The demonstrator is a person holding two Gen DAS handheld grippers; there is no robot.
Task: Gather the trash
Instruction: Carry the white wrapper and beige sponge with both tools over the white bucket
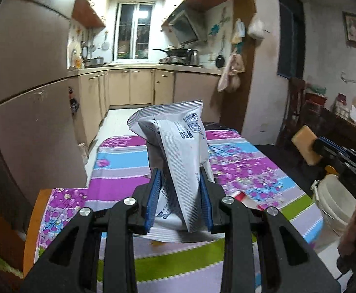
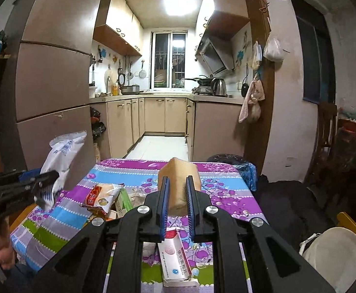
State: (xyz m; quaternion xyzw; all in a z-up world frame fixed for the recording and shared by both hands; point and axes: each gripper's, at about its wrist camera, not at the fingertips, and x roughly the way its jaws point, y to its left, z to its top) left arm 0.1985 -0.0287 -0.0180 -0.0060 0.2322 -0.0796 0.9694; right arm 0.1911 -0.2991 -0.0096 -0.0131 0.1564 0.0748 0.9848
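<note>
My left gripper is shut on a crumpled white plastic wrapper with blue print and holds it upright above the table. The wrapper also shows at the left of the right wrist view. My right gripper is shut on a tan sponge-like block, held above the table; the block shows at the right of the left wrist view. On the flowered tablecloth lie a red and white snack wrapper, a green carton and a white and red medicine box.
A dark trash bin with a blue liner stands past the table's far right corner. A white bucket sits at the right on the floor. A fridge stands left. Kitchen cabinets lie beyond.
</note>
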